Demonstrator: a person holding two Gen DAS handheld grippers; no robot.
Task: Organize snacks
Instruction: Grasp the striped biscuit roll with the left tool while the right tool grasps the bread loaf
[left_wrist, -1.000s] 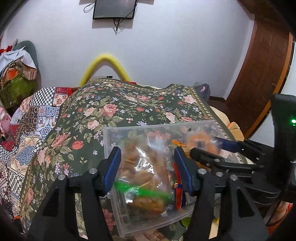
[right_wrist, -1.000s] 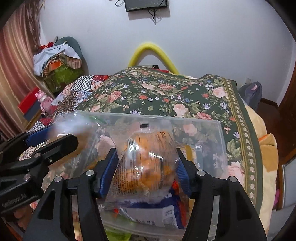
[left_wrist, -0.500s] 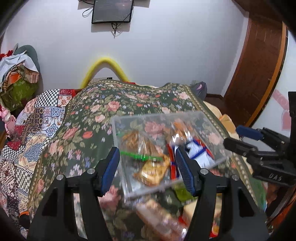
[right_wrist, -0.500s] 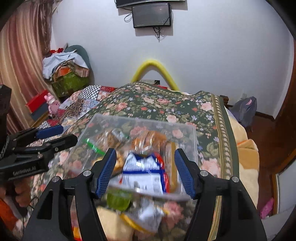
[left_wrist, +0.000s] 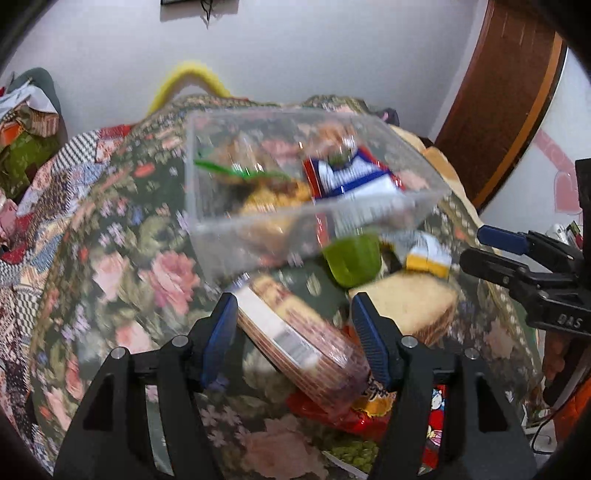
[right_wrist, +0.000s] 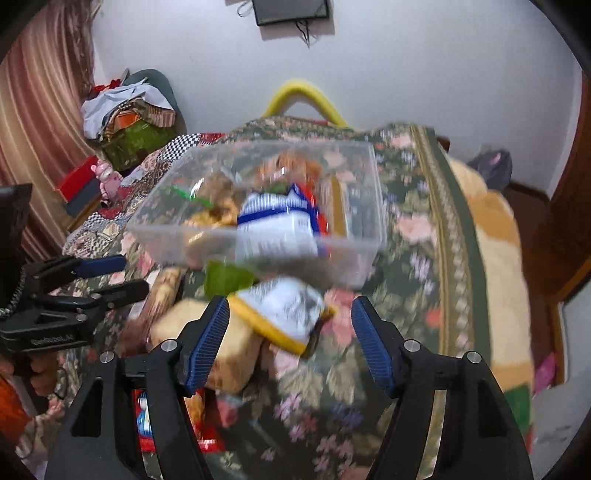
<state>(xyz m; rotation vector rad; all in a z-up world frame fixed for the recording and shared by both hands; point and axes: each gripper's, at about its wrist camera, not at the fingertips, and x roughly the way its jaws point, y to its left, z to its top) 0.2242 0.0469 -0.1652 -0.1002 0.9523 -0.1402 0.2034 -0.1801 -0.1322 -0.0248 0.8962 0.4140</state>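
A clear plastic box (left_wrist: 229, 229) (right_wrist: 365, 206) with several snack packets sits on the floral bedspread (left_wrist: 122, 236) (right_wrist: 413, 236). More snacks lie loose before it: a long biscuit pack (left_wrist: 299, 339), a green packet (left_wrist: 351, 262) (right_wrist: 225, 277), a white-and-yellow packet (right_wrist: 284, 314) (left_wrist: 428, 254) and a tan bread-like pack (left_wrist: 406, 306) (right_wrist: 229, 354). My left gripper (left_wrist: 293, 339) is open over the biscuit pack and holds nothing. My right gripper (right_wrist: 290, 345) is open and empty over the white-and-yellow packet. Each gripper shows at the other view's edge.
Red snack packets (left_wrist: 373, 417) (right_wrist: 147, 410) lie near the bed's front edge. A checkered quilt (left_wrist: 22, 206) and a pile of clothes (right_wrist: 125, 110) are at the left. A wooden door (left_wrist: 506, 92) and the bed's right edge (right_wrist: 495, 229) are at the right.
Both grippers have pulled back and away from the box, which now lies farther ahead on the bed. More loose snacks have come into view in front of it.
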